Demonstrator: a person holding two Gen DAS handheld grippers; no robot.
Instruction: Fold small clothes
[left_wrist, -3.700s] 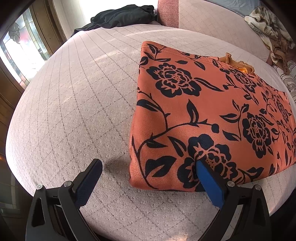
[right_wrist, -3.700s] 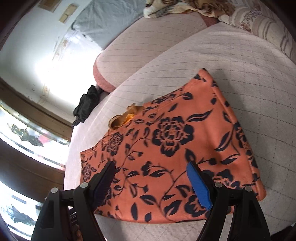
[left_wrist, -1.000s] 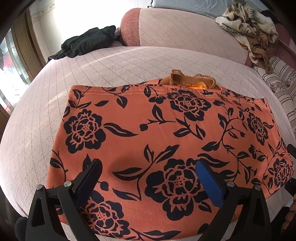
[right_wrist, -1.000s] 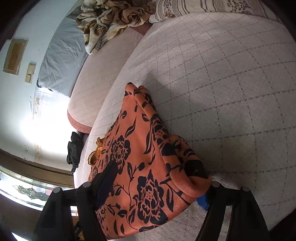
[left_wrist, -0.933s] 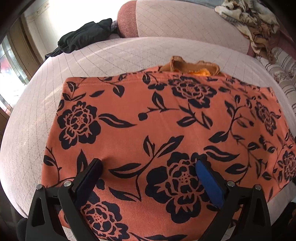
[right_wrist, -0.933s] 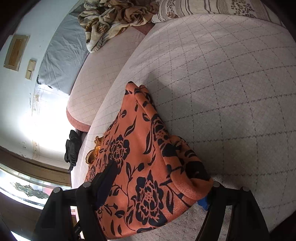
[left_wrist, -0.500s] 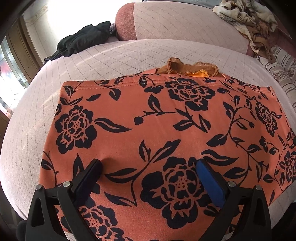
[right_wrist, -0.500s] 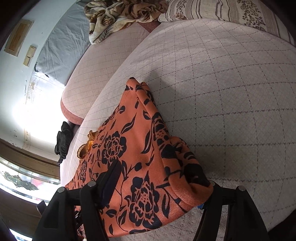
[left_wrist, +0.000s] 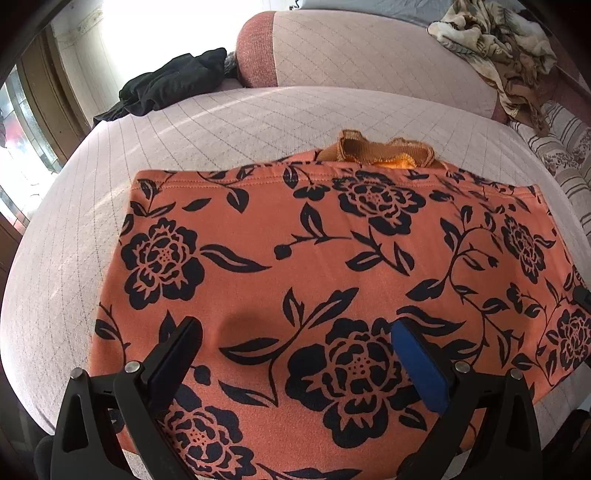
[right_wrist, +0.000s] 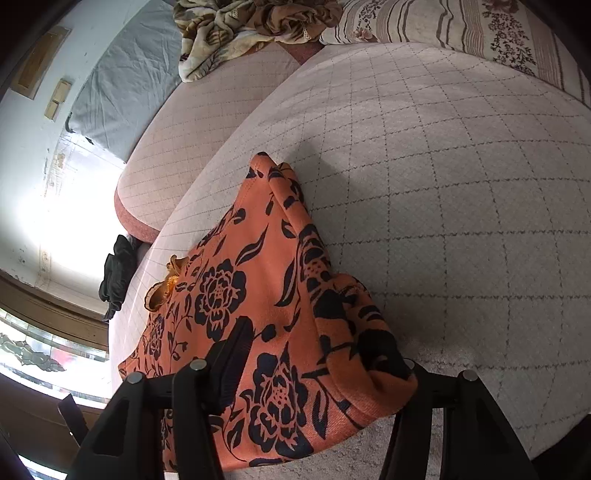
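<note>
An orange garment with black flowers (left_wrist: 332, 258) lies spread flat on the quilted pinkish cushion (left_wrist: 184, 129). My left gripper (left_wrist: 295, 354) hovers low over the garment's near middle, open, with nothing pinched between its fingers. In the right wrist view the garment's right edge (right_wrist: 280, 295) is bunched up into a fold. My right gripper (right_wrist: 321, 365) straddles that fold's near corner and its jaws are closing. Its left finger (right_wrist: 232, 350) lies on top of the cloth and the right one is hidden under the fold. A brown lace-edged piece (left_wrist: 373, 151) pokes out from under the far hem.
A black garment (left_wrist: 173, 81) lies at the cushion's far left beside the backrest (left_wrist: 351, 48). A crumpled beige patterned cloth (left_wrist: 498, 44) sits at the far right, with a striped floral pillow (right_wrist: 480, 37) beyond it. A window and wooden frame (left_wrist: 33, 110) run along the left.
The right gripper's jaws have narrowed around the bunched corner and the gripper has rolled a little. The left gripper has stayed open over the garment, almost still.
</note>
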